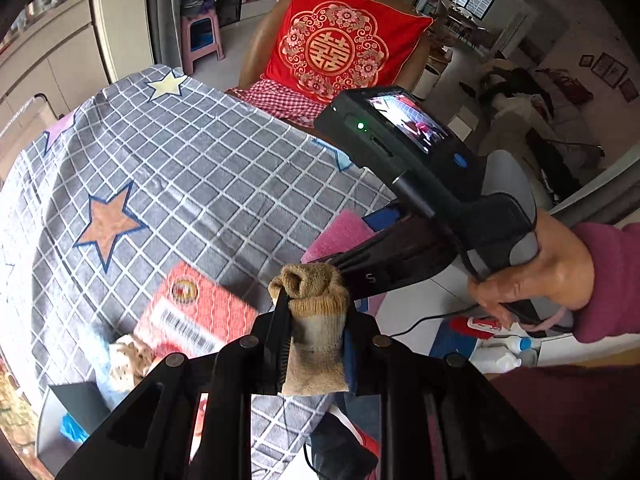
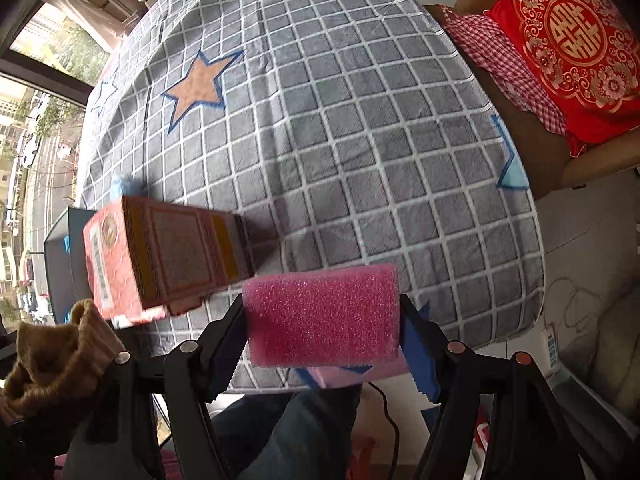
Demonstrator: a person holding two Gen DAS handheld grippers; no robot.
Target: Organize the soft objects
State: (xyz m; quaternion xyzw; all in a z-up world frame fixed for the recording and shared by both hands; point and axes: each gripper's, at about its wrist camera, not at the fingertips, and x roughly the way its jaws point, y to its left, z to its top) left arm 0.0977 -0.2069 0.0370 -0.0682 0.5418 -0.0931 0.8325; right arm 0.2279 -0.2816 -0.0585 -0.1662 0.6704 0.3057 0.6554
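My left gripper (image 1: 316, 316) is shut on a tan knitted sock (image 1: 316, 332) and holds it upright above the table's near edge. The sock also shows at the lower left of the right wrist view (image 2: 48, 356). My right gripper (image 2: 322, 320) is shut on a pink foam sponge (image 2: 322, 316), held over the near edge of the table; the sponge also shows in the left wrist view (image 1: 340, 234). A red cardboard box (image 1: 196, 316) lies on the grey checked cloth (image 1: 208, 160), just left of both grippers. A small spotted cloth toy (image 1: 130, 360) lies beside the box.
A grey bin (image 1: 66, 412) stands at the table's near left corner. A chair with a red cushion (image 1: 340, 40) and a checked cloth stands at the far side. A pink stool (image 1: 200, 38) is behind. Bottles (image 1: 500, 354) lie on the floor to the right.
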